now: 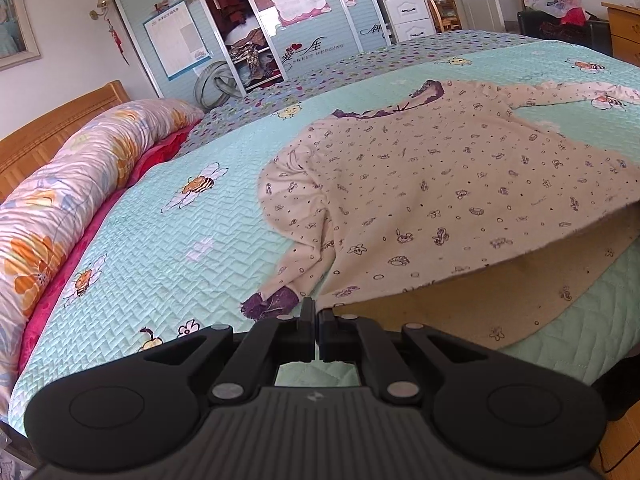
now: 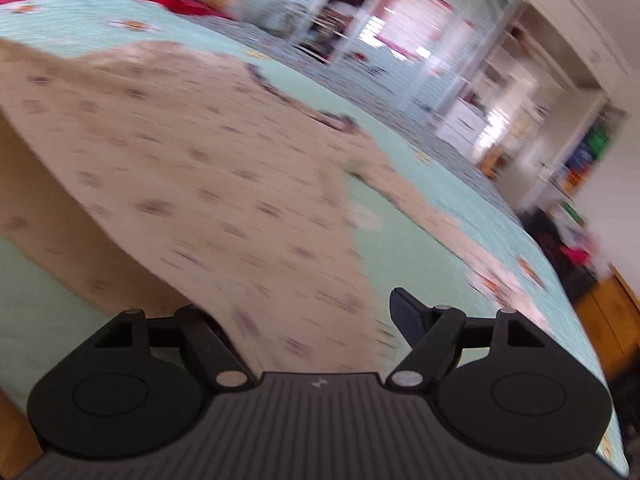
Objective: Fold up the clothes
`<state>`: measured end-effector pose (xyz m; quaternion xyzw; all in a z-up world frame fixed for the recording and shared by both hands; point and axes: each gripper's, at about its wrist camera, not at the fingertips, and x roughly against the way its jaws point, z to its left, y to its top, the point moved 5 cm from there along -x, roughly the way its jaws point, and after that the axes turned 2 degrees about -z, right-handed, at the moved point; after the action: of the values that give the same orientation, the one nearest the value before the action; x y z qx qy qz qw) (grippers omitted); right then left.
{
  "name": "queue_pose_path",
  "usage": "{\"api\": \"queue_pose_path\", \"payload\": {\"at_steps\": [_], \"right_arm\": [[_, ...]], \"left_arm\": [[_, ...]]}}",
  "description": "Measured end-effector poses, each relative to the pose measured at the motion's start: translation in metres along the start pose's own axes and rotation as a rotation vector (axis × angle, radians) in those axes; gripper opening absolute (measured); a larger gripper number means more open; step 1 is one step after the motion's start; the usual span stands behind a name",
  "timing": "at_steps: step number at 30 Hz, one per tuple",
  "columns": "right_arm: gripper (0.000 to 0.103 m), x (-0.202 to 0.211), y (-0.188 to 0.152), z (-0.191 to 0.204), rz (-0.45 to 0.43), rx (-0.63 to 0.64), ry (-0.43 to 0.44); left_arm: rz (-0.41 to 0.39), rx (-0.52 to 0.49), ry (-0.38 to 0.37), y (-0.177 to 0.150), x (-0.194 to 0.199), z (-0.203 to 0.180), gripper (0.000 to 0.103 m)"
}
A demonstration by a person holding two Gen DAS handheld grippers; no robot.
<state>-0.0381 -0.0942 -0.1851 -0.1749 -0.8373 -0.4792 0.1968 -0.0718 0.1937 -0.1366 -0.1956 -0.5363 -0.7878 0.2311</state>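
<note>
A cream pajama top (image 1: pixel 440 184) with small dark prints and purple lace trim lies spread on the mint bed cover (image 1: pixel 160 240). Its left sleeve is folded down, so the purple cuff (image 1: pixel 272 304) sits just left of my left gripper (image 1: pixel 317 312). That gripper is shut on the near corner of the hem. The hem is lifted, so the top's beige inside shows underneath. The right wrist view is blurred. There the top (image 2: pixel 180 160) runs down between the jaws of my open right gripper (image 2: pixel 312 316) and hides its left finger. The right finger (image 2: pixel 404 312) is bare.
A rolled floral quilt (image 1: pixel 60 200) lies along the wooden headboard (image 1: pixel 48 132) on the left. Beyond the bed's far side stand a sliding-door wardrobe (image 1: pixel 240 20) and white drawers (image 1: pixel 408 16). A wooden cabinet (image 1: pixel 624 28) is at the far right.
</note>
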Motion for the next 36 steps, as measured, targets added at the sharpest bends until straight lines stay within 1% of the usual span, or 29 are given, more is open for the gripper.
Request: {"api": "queue_pose_path", "payload": {"at_steps": [3, 6, 7, 8, 9, 10, 15, 17, 21, 23, 24, 25, 28, 30, 33, 34, 36], "right_arm": [[0.078, -0.009, -0.018, -0.037, 0.054, -0.110, -0.057], [0.076, -0.015, -0.027, -0.059, 0.072, -0.262, -0.050], [0.065, -0.017, -0.029, -0.062, 0.078, -0.294, -0.039], [0.053, -0.019, -0.029, -0.061, 0.086, -0.299, -0.013], [0.018, -0.020, -0.030, -0.059, 0.093, -0.304, 0.012], [0.006, -0.020, -0.030, -0.058, 0.091, -0.305, 0.027], [0.005, -0.008, -0.022, -0.058, 0.041, -0.295, 0.030], [0.004, 0.001, -0.021, -0.066, 0.031, -0.314, 0.013], [0.004, 0.035, -0.014, -0.092, -0.006, -0.369, -0.034], [0.004, 0.053, -0.013, -0.098, -0.004, -0.388, -0.031], [0.004, 0.058, -0.015, -0.098, 0.008, -0.389, -0.021], [0.004, 0.056, -0.019, -0.093, 0.041, -0.379, -0.004], [0.004, 0.038, -0.034, -0.079, 0.144, -0.371, 0.025], [0.004, 0.034, -0.033, -0.079, 0.161, -0.404, 0.042], [0.004, 0.035, -0.029, -0.077, 0.158, -0.382, 0.030], [0.004, 0.032, -0.032, -0.075, 0.178, -0.372, 0.036], [0.005, 0.020, -0.042, -0.070, 0.255, -0.361, 0.058]], "left_arm": [[0.012, -0.003, -0.004, -0.005, 0.000, -0.004, 0.001], [0.024, -0.009, -0.003, -0.008, -0.001, -0.007, 0.001], [0.028, -0.007, -0.003, -0.009, -0.001, -0.007, 0.002], [0.033, -0.006, -0.002, -0.011, -0.002, -0.007, 0.002], [0.036, -0.007, -0.001, -0.011, -0.002, -0.007, 0.003], [0.040, -0.008, 0.001, -0.012, -0.003, -0.008, 0.003], [0.062, -0.018, -0.002, -0.019, -0.010, -0.010, 0.002], [0.052, -0.014, -0.003, -0.019, -0.008, -0.008, 0.001], [-0.006, -0.005, -0.023, -0.006, 0.019, -0.005, 0.001], [-0.011, -0.016, -0.040, -0.004, 0.028, -0.008, 0.001], [-0.001, -0.024, -0.041, -0.006, 0.027, -0.010, 0.001], [0.027, -0.025, -0.041, -0.011, 0.021, -0.012, 0.001], [0.116, -0.025, -0.042, -0.028, 0.000, -0.015, 0.001], [0.117, -0.019, -0.037, -0.030, 0.002, -0.013, 0.001], [0.110, -0.006, -0.033, -0.025, 0.004, -0.010, 0.002], [0.121, -0.014, -0.041, -0.025, 0.001, -0.011, 0.004], [0.156, -0.054, -0.042, -0.030, -0.009, -0.017, 0.005]]}}
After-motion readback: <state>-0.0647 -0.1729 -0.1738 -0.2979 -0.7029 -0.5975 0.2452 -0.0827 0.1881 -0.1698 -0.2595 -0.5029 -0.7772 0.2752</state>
